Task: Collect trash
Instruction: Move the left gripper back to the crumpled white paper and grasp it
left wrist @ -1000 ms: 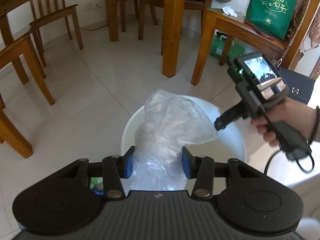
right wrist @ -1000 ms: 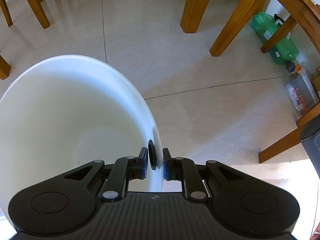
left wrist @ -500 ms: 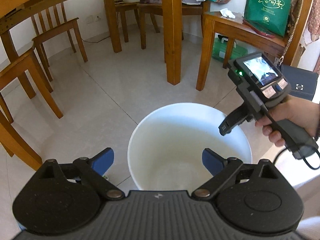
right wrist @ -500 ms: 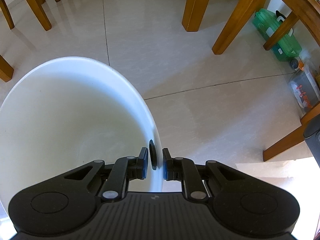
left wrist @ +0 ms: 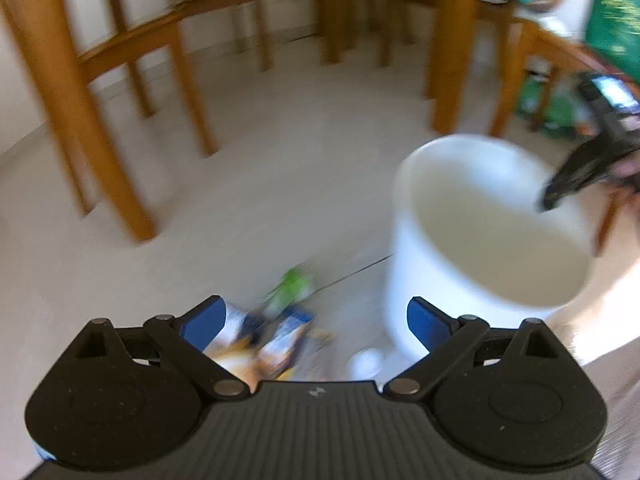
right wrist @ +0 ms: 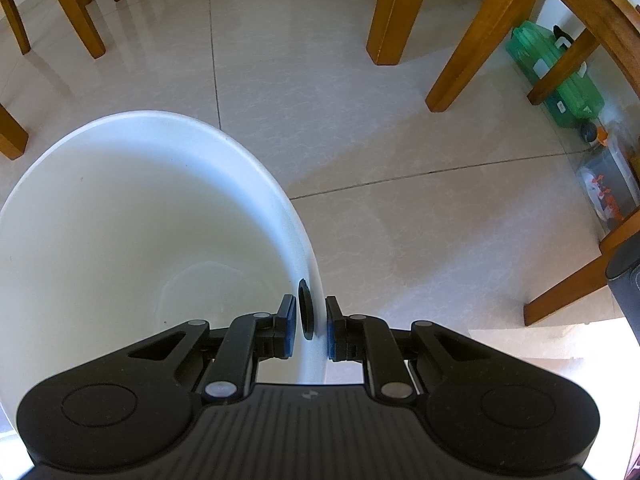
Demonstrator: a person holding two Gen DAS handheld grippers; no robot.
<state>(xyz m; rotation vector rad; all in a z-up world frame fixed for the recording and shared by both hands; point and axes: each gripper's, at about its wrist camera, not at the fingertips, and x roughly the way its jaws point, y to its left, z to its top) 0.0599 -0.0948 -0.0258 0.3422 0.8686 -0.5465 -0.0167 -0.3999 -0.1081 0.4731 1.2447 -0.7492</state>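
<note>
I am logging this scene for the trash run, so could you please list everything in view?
white plastic bucket: one, on the tiled floor, rim pinched by the right gripper
blurred colourful wrappers: a small heap, blue, orange and green, on the floor left of the bucket
wooden furniture legs: several, brown, around the floor
green plastic case: one, under a table at right
left hand-held gripper: black with blue pads, open, above the wrappers
right hand-held gripper: black, shut on the bucket rim

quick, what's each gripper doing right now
left gripper: open, holding nothing.
right gripper: shut on the rim of the white bucket.
</note>
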